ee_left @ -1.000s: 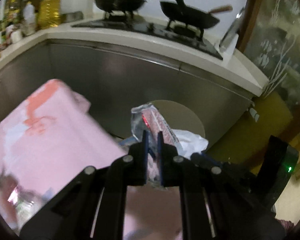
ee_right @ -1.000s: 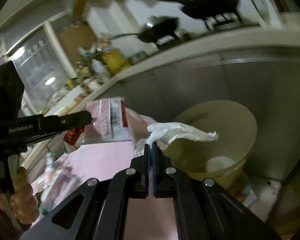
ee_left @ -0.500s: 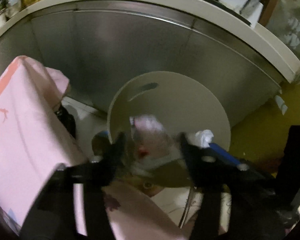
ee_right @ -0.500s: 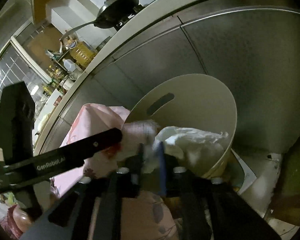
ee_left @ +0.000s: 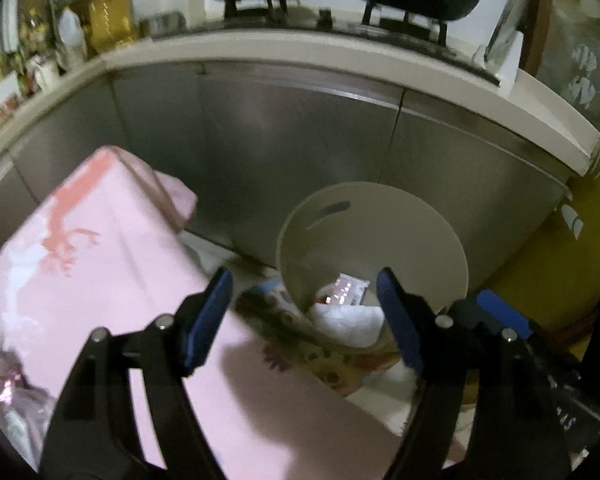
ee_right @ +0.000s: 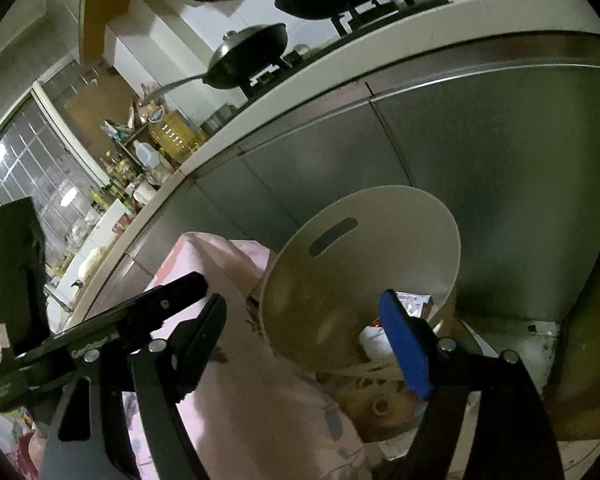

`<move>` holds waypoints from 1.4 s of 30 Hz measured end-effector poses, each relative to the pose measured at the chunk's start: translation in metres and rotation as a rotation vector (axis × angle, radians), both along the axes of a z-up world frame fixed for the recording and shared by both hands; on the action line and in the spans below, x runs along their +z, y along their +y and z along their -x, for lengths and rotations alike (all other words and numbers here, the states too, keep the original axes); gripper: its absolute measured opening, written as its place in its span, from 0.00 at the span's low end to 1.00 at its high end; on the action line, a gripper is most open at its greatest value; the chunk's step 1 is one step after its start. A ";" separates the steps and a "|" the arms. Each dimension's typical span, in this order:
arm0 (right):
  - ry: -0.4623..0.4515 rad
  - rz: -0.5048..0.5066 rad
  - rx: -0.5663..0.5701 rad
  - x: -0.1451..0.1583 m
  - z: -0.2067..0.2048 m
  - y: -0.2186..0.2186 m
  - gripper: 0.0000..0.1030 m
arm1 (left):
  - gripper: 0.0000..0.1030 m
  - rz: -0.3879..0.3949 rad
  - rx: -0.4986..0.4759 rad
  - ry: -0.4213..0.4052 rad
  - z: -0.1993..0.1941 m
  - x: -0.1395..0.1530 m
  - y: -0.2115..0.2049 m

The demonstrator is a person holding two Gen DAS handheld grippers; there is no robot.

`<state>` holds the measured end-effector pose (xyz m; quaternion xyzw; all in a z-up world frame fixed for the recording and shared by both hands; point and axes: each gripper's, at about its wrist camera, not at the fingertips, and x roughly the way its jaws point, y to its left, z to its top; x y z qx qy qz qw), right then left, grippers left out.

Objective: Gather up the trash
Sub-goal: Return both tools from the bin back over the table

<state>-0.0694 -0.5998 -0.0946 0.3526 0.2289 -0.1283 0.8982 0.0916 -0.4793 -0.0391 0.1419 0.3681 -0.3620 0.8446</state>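
The pink cloth [ee_left: 100,280] covers the surface at the left of both views, draped and soft. A few small scraps show blurred at its lower left edge in the left wrist view; I cannot tell what they are.

Just right of the cloth stands the cream bin [ee_left: 380,216], set against the steel cabinet fronts [ee_left: 300,140] below the worktop [ee_left: 300,48] that carries two black pans. The trash lies at the bottom of the bin: a pink-and-silver wrapper [ee_left: 350,288] resting on a crumpled white tissue [ee_left: 348,322]. Both look very light and limp. The wrapper is likely thin, slick film that crinkles, best pinched at a flat edge. The tissue should compress to almost nothing, so a pinch on a raised fold would serve.

The left hand-held gripper [ee_left: 302,312] hangs over the bin's near rim. Its jaws have just been opening and now stand wide, with nothing between the blue pads; the trash lies well below them. The right hand-held gripper [ee_right: 302,328] is just beside it, its jaws likewise freshly spread wide and empty, one blue pad over the bin's mouth.
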 end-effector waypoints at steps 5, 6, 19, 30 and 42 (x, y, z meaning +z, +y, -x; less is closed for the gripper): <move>-0.023 0.010 -0.020 0.013 0.017 0.017 0.74 | 0.69 0.008 0.031 -0.083 0.028 0.018 0.031; -0.025 0.014 -0.025 0.015 0.019 0.021 0.74 | 0.69 0.013 0.036 -0.092 0.033 0.021 0.036; -0.088 0.049 -0.043 0.051 0.046 0.070 0.74 | 0.69 0.029 0.093 -0.184 0.081 0.044 0.108; -0.102 0.105 0.019 0.072 0.052 0.116 0.74 | 0.69 0.060 0.171 -0.256 0.104 0.055 0.178; -0.027 0.139 0.235 0.066 0.006 0.199 0.74 | 0.70 0.057 0.413 -0.264 0.101 0.032 0.327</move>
